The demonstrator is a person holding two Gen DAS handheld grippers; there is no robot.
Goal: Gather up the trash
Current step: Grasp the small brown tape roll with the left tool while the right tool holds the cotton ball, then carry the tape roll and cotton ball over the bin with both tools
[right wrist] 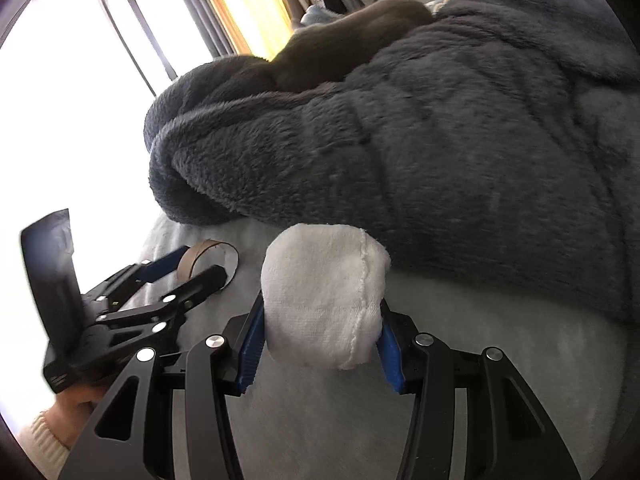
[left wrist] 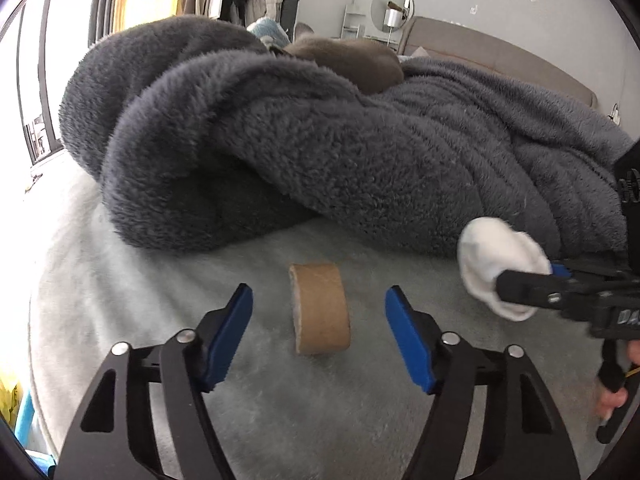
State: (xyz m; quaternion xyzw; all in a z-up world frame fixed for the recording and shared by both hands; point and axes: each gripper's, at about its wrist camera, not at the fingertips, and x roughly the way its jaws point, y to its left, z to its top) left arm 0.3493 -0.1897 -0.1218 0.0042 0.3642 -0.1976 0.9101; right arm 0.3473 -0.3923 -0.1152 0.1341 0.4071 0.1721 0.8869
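Note:
A brown cardboard tape core (left wrist: pixel 320 308) lies on the pale grey bed sheet (left wrist: pixel 120 280). My left gripper (left wrist: pixel 319 312) is open, its blue pads on either side of the core without touching it. My right gripper (right wrist: pixel 320 332) is shut on a white rolled cloth wad (right wrist: pixel 324 296) and holds it just above the sheet. In the left wrist view the right gripper (left wrist: pixel 532 276) with the white wad (left wrist: pixel 496 264) is at the right. In the right wrist view the left gripper (right wrist: pixel 188 268) and the core (right wrist: pixel 208 260) are at the left.
A big dark grey fleece blanket (left wrist: pixel 360 140) is heaped right behind the core and the wad. A brown cushion (left wrist: pixel 352 60) lies on top of it. A window (right wrist: pixel 80 80) is at the left; a headboard (left wrist: pixel 500 60) and a round mirror (left wrist: pixel 392 6) are behind.

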